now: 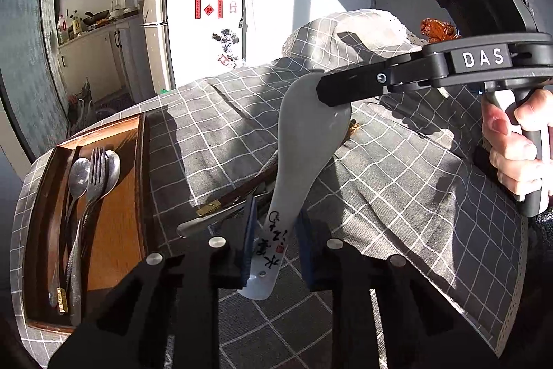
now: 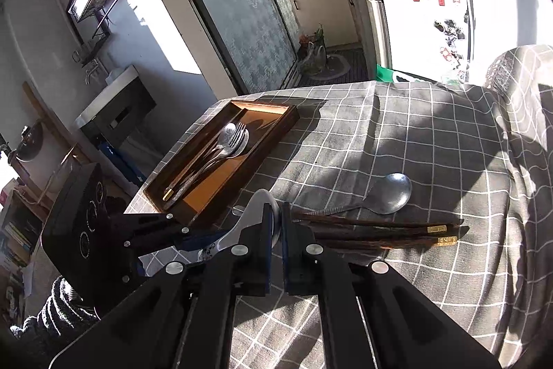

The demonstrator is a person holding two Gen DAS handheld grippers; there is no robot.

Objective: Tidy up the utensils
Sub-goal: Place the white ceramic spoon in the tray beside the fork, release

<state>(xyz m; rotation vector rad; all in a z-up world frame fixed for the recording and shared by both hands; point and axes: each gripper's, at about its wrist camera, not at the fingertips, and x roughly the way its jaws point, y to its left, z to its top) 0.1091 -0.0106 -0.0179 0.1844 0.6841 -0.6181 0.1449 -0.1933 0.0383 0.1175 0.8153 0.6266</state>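
Observation:
A white ceramic spoon (image 1: 304, 134) with black writing on its handle hangs above the checked tablecloth, held at both ends. My left gripper (image 1: 276, 230) is shut on the handle, whose end pokes out below the pads. My right gripper (image 1: 328, 92) comes in from the right and is shut on the rim of the bowl. In the right wrist view that gripper (image 2: 276, 230) pinches the bowl's edge (image 2: 262, 199), and the left gripper (image 2: 198, 244) clamps the handle at lower left. The wooden tray (image 1: 141, 168) holds metal spoons (image 1: 79, 175), a fork (image 1: 96, 168) and chopsticks.
On the cloth under the ceramic spoon lie a metal spoon (image 2: 390, 192) and dark chopsticks (image 2: 380, 229) with gold ends. The tray (image 2: 276, 134) sits at the table's left edge. A person's hand (image 1: 511, 140) grips the right handle. A cloth-covered hump (image 1: 345, 33) rises at the table's far side.

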